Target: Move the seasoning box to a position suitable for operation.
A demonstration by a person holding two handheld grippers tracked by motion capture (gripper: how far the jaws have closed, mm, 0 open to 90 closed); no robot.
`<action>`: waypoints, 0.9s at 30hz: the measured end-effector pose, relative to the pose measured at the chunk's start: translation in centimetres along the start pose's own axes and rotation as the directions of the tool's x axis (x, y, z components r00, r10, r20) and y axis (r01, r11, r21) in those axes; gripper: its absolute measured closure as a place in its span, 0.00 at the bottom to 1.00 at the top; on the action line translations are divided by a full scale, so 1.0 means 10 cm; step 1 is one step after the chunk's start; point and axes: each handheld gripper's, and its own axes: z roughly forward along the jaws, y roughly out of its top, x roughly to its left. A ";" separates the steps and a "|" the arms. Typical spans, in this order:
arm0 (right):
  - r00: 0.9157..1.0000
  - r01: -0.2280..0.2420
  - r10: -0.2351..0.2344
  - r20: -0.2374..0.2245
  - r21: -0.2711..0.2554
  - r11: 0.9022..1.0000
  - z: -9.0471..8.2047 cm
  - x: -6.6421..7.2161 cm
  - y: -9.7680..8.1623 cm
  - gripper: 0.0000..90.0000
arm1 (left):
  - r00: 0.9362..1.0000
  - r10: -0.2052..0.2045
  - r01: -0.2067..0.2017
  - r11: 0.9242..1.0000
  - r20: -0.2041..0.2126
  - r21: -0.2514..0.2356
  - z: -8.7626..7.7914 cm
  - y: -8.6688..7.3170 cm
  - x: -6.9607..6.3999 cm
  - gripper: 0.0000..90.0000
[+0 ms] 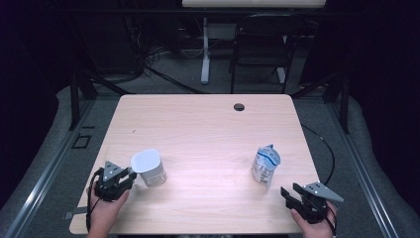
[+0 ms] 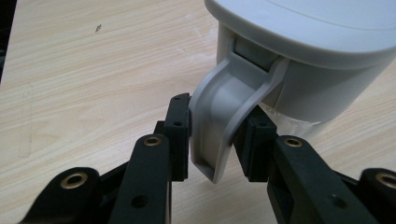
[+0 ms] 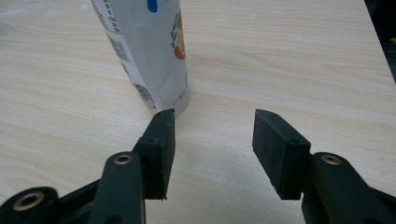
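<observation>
A white lidded jug (image 1: 148, 167) stands at the table's front left. Its curved handle (image 2: 219, 121) hangs down from under the lid (image 2: 308, 28) and sits between the two black pads of my left gripper (image 2: 212, 135), which touch it on both sides. In the high view that left gripper (image 1: 131, 174) lies low, just left of the jug. A white printed pouch (image 1: 265, 166) stands upright at the front right. My right gripper (image 1: 291, 189) is near the table's front right corner, open, with the pouch (image 3: 149, 51) a little beyond and left of its left pad (image 3: 161, 140).
The light wooden table (image 1: 208, 129) has a small round cable hole (image 1: 239, 106) near its far edge. A black cable (image 1: 327, 148) runs off the right side. A dark chair (image 1: 260, 44) and a desk leg (image 1: 205, 49) stand behind the table.
</observation>
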 end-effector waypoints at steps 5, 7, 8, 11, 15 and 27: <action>1.000 -0.001 0.001 -0.003 -0.002 1.000 -0.01 -0.01 0.00 0.55 | 1.000 0.011 -0.011 1.000 0.000 -0.006 0.00 -0.01 -0.01 0.77; 1.000 -0.006 0.006 -0.004 -0.004 1.000 -0.01 -0.01 0.00 0.55 | 1.000 0.018 -0.018 1.000 -0.001 -0.003 0.00 -0.01 -0.01 0.77; 1.000 -0.010 0.010 -0.005 -0.006 1.000 -0.01 -0.02 0.00 0.55 | 1.000 0.019 -0.019 1.000 0.000 -0.001 -0.01 -0.01 -0.01 0.78; 1.000 -0.008 0.008 -0.006 -0.007 1.000 -0.01 -0.02 0.00 0.55 | 1.000 0.016 -0.016 1.000 0.006 -0.006 -0.01 -0.01 -0.01 0.78; 1.000 -0.004 0.004 -0.006 -0.006 1.000 -0.01 -0.01 0.01 0.55 | 1.000 0.017 -0.017 1.000 0.008 -0.008 -0.01 -0.01 -0.01 0.78; 1.000 0.000 0.000 -0.005 -0.006 1.000 -0.01 0.00 0.01 0.55 | 0.999 0.035 -0.035 0.999 0.027 -0.007 -0.02 0.00 -0.05 0.78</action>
